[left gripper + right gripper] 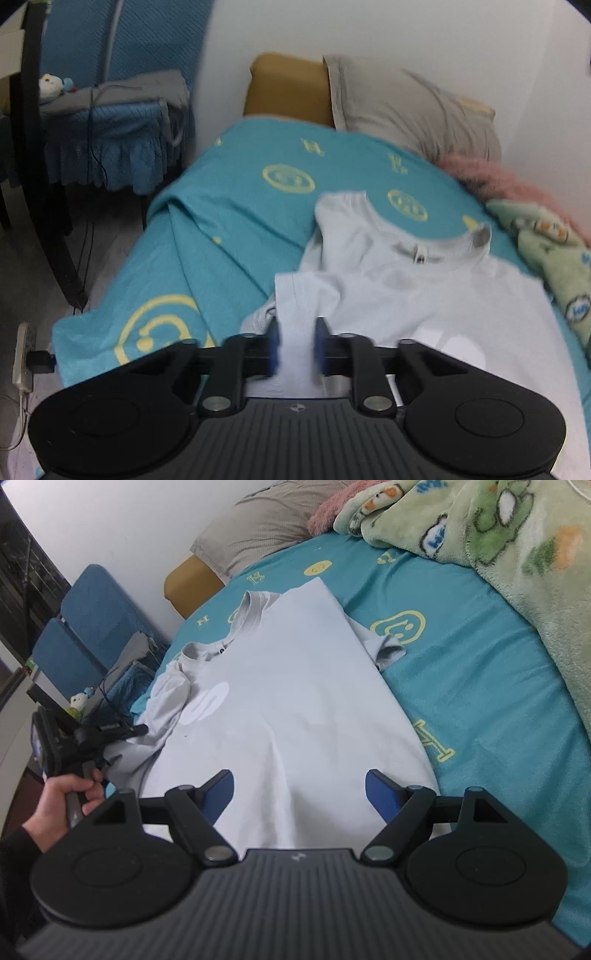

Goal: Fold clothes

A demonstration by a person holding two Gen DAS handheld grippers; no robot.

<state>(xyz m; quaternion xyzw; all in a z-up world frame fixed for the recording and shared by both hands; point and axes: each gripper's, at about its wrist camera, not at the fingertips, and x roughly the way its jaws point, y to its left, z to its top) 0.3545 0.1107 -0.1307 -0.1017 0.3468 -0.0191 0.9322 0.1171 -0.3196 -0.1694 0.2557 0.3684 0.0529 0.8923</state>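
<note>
A pale grey T-shirt (288, 686) lies spread on the teal bed sheet (480, 701), neck toward the pillows, with a white logo on its chest. Its right sleeve (388, 650) is tucked partly under the body. My left gripper (297, 347) is shut on the shirt's left sleeve (295, 306) at the bed's left side and holds that cloth up. In the right wrist view the left gripper (122, 734) shows at the sleeve, held by a hand. My right gripper (300, 794) is open and empty, just above the shirt's lower hem.
A green cartoon blanket (498, 535) and a pink fluffy item (495, 177) lie along the bed's right side. A grey pillow (406, 107) and a brown headboard (288, 85) are at the far end. A blue-covered chair (110, 140) and cables stand left of the bed.
</note>
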